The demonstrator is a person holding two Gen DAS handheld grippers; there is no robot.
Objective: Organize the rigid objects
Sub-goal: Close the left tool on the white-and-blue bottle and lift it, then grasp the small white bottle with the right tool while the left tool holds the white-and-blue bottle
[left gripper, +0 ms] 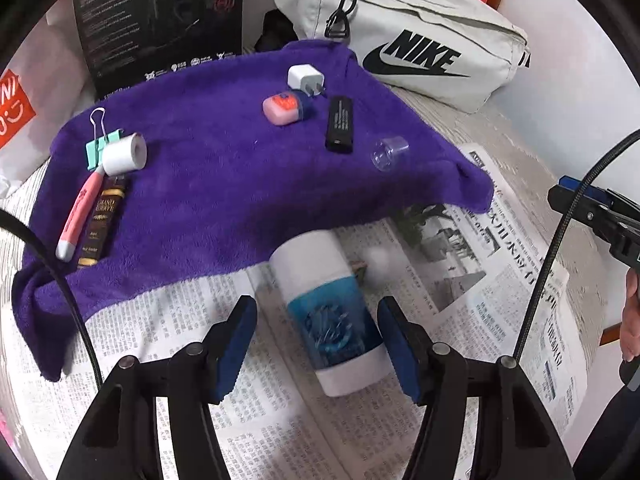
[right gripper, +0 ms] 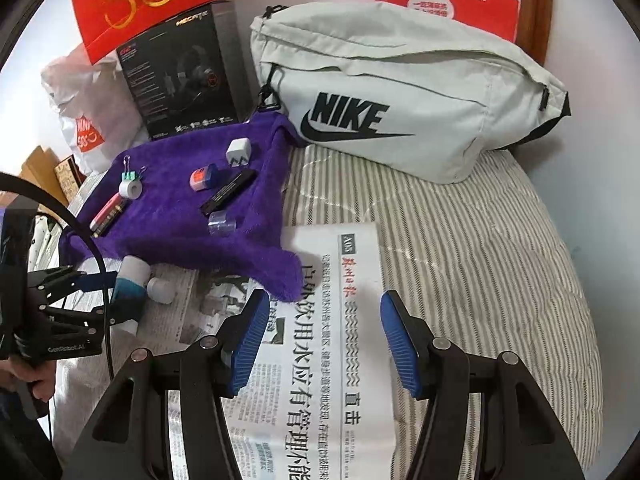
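A bed with a striped cover serves as the worktop, a newspaper (right gripper: 352,320) spread over it and a plush purple towel (left gripper: 208,184) laid across the paper's far side.

The left gripper (left gripper: 318,344) hangs with its jaws parted around a white bottle (left gripper: 332,320) with a blue label, which lies on its side on the newspaper just in front of the towel; the ribbed blue pads stand clear of it on both sides, so nothing is clamped. The right gripper (right gripper: 320,340) is likewise released and empty, over bare newsprint beside the towel's near corner.

The bottle is a smooth, hard cylinder lying on slick paper. If the pads close off-centre, it may roll or squirt out toward the towel. A small white cap-like piece (right gripper: 160,289) lies just beside it, blurred, and could be knocked away.

On the towel rest 8 small rigid things: a clear plastic cap (left gripper: 388,153) near the edge, a flat black bar (left gripper: 340,124), a pink case (left gripper: 282,109), a white charger (left gripper: 305,79), and at the far end from the bottle a white tape roll (left gripper: 124,156), a mint binder clip (left gripper: 100,148), a pink pen (left gripper: 78,216) and a dark tube (left gripper: 102,224). The round cap could roll off the fleece.
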